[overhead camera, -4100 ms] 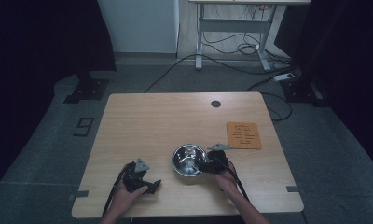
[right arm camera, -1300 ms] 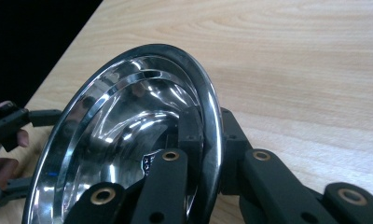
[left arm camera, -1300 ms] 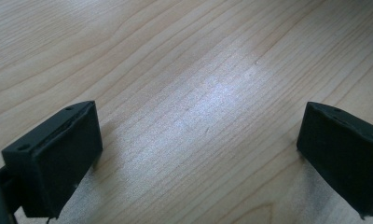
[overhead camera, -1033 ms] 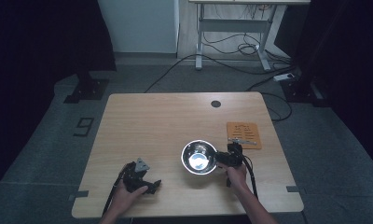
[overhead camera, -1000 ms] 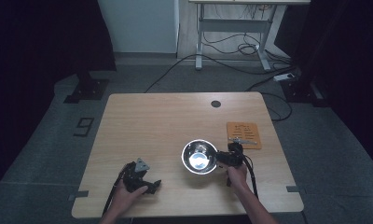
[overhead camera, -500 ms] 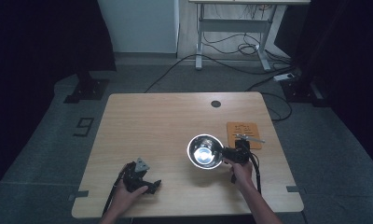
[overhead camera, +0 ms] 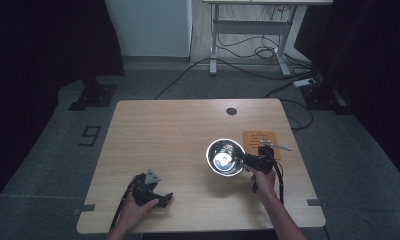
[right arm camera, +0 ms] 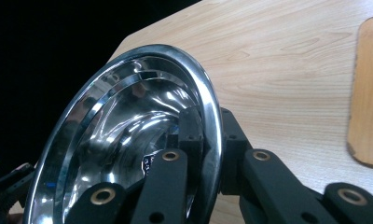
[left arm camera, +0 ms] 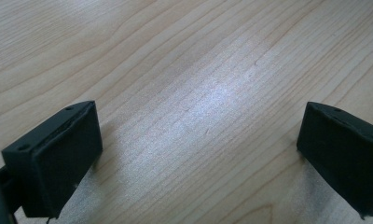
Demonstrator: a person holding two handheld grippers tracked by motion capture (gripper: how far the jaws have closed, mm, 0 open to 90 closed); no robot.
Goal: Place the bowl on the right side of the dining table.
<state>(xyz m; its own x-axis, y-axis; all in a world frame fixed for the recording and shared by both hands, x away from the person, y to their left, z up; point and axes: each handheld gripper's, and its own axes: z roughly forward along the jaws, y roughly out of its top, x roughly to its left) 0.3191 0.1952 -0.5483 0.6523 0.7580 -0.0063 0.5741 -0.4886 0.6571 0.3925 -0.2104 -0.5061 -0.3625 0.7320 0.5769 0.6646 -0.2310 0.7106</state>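
A shiny steel bowl (overhead camera: 224, 156) hangs just above the wooden table (overhead camera: 168, 135), right of centre. My right gripper (overhead camera: 246, 161) is shut on the bowl's right rim. In the right gripper view the bowl (right arm camera: 128, 154) is tilted, and one black jaw presses inside the rim while the other presses outside it; the right gripper (right arm camera: 211, 140) clamps the rim between them. My left gripper (overhead camera: 160, 199) rests near the table's front left edge, held by a hand. In the left gripper view its jaws stand wide apart over bare wood, so the left gripper (left arm camera: 198, 154) is open and holds nothing.
A brown cork mat (overhead camera: 260, 142) lies on the table just right of the bowl, and its edge (right arm camera: 369, 93) shows in the right gripper view. A small metal piece (overhead camera: 277, 146) lies on that mat. A dark round grommet (overhead camera: 231, 111) sits near the far edge.
My right gripper has carried the bowl a little to the right and up, closer to the cork mat. The left gripper has not moved.
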